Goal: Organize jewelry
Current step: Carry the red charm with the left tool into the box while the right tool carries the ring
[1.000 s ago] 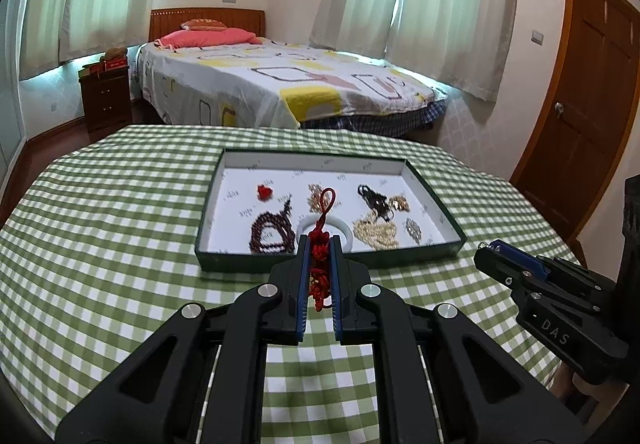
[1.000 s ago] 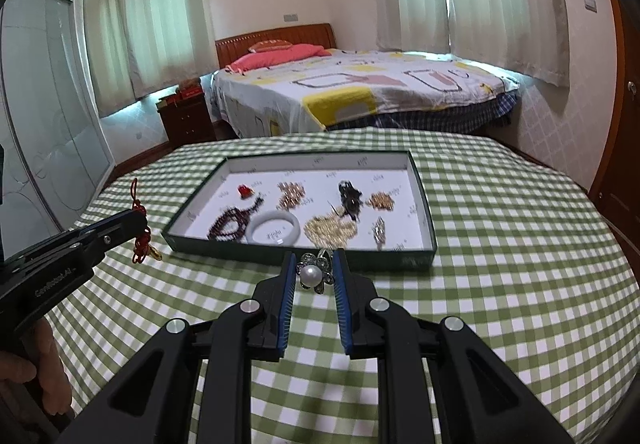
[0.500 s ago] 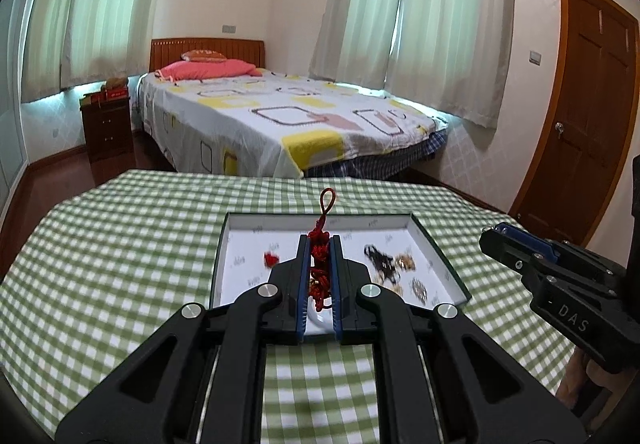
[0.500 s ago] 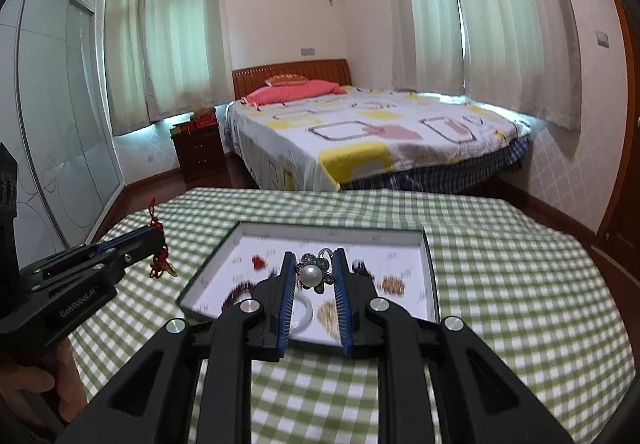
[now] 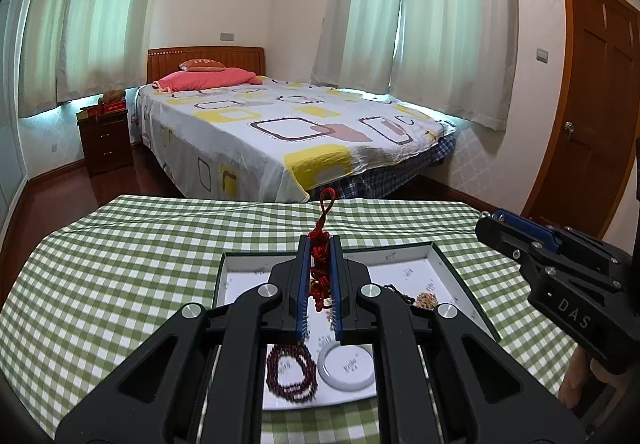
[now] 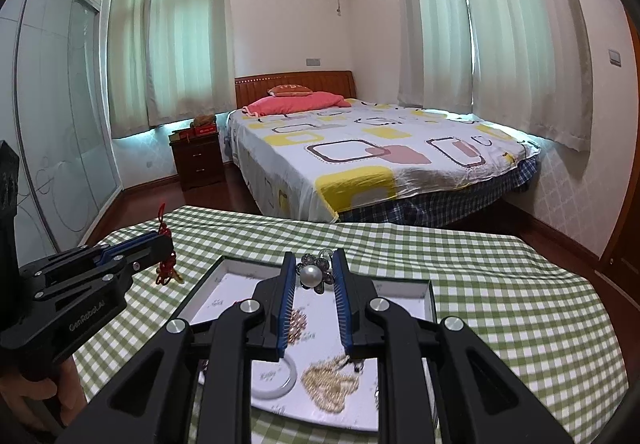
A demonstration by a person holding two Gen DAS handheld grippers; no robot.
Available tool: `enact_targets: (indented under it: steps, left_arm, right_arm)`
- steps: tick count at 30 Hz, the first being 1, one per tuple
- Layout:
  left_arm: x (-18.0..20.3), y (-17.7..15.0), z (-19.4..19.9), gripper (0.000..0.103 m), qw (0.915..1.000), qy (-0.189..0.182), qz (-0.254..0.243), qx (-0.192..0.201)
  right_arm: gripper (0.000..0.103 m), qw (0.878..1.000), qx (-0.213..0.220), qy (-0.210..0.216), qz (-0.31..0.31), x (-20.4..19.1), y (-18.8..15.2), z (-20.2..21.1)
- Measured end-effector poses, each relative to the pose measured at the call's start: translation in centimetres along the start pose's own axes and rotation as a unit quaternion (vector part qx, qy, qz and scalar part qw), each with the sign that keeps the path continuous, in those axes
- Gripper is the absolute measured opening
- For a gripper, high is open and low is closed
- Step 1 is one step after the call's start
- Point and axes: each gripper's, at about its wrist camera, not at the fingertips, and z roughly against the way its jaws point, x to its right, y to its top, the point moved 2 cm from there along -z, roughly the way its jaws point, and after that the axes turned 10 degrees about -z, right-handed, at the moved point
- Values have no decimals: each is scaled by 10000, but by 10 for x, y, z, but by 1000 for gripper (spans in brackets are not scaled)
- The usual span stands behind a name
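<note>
My left gripper (image 5: 319, 248) is shut on a red knotted cord charm (image 5: 320, 264), whose loop sticks up past the fingertips. It hovers over a dark green tray (image 5: 448, 264) with a white floor. In the tray lie a dark red bead bracelet (image 5: 291, 372) and a white bangle (image 5: 347, 367). My right gripper (image 6: 314, 271) is shut on a pearl flower brooch (image 6: 313, 275), also above the tray (image 6: 430, 298). A gold chain heap (image 6: 330, 384) and the bangle (image 6: 280, 378) lie below it. The left gripper (image 6: 158, 240) with its red charm (image 6: 166, 264) shows at left.
A round table with a green checked cloth (image 5: 120, 264) carries the tray. Beyond it stand a bed (image 5: 280, 124), a dark nightstand (image 5: 106, 140) and a wooden door (image 5: 592, 116). The right gripper's body (image 5: 560, 280) shows at the right edge of the left wrist view.
Both grippers have risen and drawn back toward the near side of the tray, each keeping its piece. The tray now lies lower in both views and more of the room shows.
</note>
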Motion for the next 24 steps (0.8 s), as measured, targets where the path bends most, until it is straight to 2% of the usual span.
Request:
enact_targets:
  steps: [11,24]
  left_arm:
    - [0,3,-61,10,9997,7,-136,-204]
    - [-4,-25,-141,10,9933,-105,14,-1152]
  right_arm:
    - [20,9998,-100,-173,58,21,4,-47]
    - [20,9951,-875,-450,-57,55,-21,-115]
